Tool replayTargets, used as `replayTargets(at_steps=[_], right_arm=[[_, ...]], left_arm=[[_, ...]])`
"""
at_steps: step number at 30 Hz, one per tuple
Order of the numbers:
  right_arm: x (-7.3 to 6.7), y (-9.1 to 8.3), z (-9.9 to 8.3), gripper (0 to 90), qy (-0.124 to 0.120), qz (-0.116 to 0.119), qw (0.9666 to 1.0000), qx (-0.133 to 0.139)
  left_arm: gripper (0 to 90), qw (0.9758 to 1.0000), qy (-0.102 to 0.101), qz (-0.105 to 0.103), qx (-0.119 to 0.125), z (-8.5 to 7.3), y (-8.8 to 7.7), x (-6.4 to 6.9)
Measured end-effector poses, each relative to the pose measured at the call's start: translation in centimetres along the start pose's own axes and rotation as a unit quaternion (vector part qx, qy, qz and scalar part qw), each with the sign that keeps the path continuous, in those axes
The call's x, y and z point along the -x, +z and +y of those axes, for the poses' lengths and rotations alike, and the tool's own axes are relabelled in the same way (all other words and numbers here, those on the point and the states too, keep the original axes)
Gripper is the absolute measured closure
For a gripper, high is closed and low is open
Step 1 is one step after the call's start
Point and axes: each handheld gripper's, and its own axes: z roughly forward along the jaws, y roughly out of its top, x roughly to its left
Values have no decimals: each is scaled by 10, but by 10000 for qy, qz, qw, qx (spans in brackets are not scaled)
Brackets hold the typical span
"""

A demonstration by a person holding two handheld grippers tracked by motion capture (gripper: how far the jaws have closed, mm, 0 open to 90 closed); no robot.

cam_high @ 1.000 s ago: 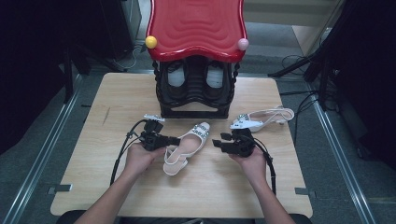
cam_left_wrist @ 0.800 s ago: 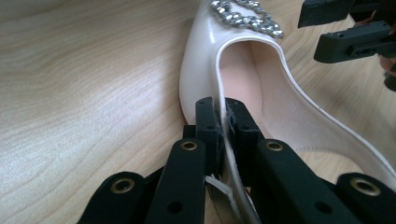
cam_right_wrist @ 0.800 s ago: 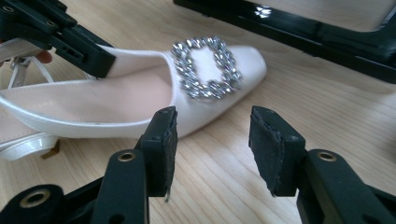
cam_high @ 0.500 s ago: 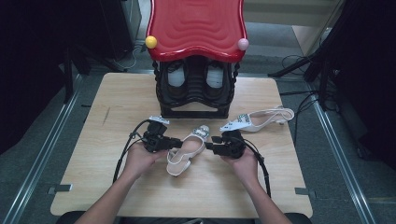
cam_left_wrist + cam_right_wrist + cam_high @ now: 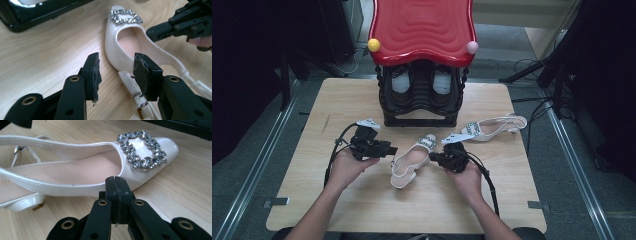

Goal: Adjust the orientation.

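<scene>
Cream slingback shoe lies mid-surface with bare wood around, left tongs just opening beside its heel, right tongs just clenched empty against its side.

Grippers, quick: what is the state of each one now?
Left gripper: jaws have just been opening, apart around the white glossy buckled shoe strap, gripping nothing.
Right gripper: jaws have just closed, shut beside the shoe; nothing visibly held.

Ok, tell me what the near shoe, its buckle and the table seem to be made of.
Near shoe: looks like glossy cream patent leather or a synthetic; light glints along its edge. Buckle: faceted clear stones, probably rhinestones, in a silvery frame. Table: pale wood or wood-look laminate, matte, with visible grain lines.
</scene>
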Motion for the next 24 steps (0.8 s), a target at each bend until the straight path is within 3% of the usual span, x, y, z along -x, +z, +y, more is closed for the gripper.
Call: replayTargets(at_steps=[10, 17, 24], right_arm=[[0, 7, 4, 900, -51, -72, 10000, 21], [4, 14, 10, 900, -58, -72, 10000, -17], [7, 21, 16, 900, -91, -96, 9999, 41]], left_arm=[[495, 9993, -348, 24, 130, -13, -6, -14], [476, 9993, -349, 131, 43, -23, -8, -15], [469, 9987, -444, 208, 134, -30, -15, -16]])
